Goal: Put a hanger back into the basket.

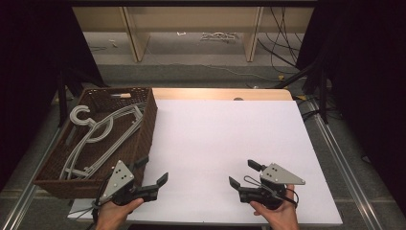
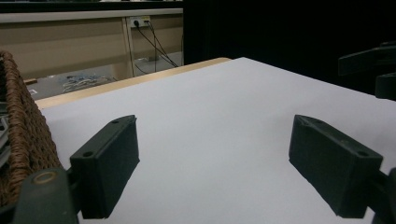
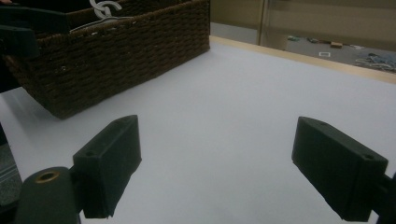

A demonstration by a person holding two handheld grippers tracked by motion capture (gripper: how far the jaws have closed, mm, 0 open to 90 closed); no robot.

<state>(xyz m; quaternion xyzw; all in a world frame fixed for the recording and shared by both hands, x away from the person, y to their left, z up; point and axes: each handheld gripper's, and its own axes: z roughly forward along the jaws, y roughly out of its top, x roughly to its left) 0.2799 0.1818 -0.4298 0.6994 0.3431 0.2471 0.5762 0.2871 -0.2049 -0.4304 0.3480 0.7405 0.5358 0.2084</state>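
A brown woven basket [image 1: 143,129] stands at the table's left side and holds several grey clothes hangers [image 1: 98,134]. My left gripper [image 1: 154,169] rests near the front edge, just right of the basket's near corner, open with nothing between its jaws. My right gripper [image 1: 242,172] sits at the front right, also open and empty. In the left gripper view the wide-apart jaws frame bare white table [image 2: 215,107], with the basket [image 2: 23,126] at the left. In the right gripper view the basket [image 3: 116,60] stands ahead to the left, with hanger hooks [image 3: 100,9] above its rim.
The white tabletop [image 1: 225,143] stretches between and beyond both grippers. A wooden strip [image 1: 220,94] runs along its far edge. Beyond it are floor, cables [image 1: 282,43] and wooden legs. Black curtains flank both sides. A hand holds each gripper at the near edge.
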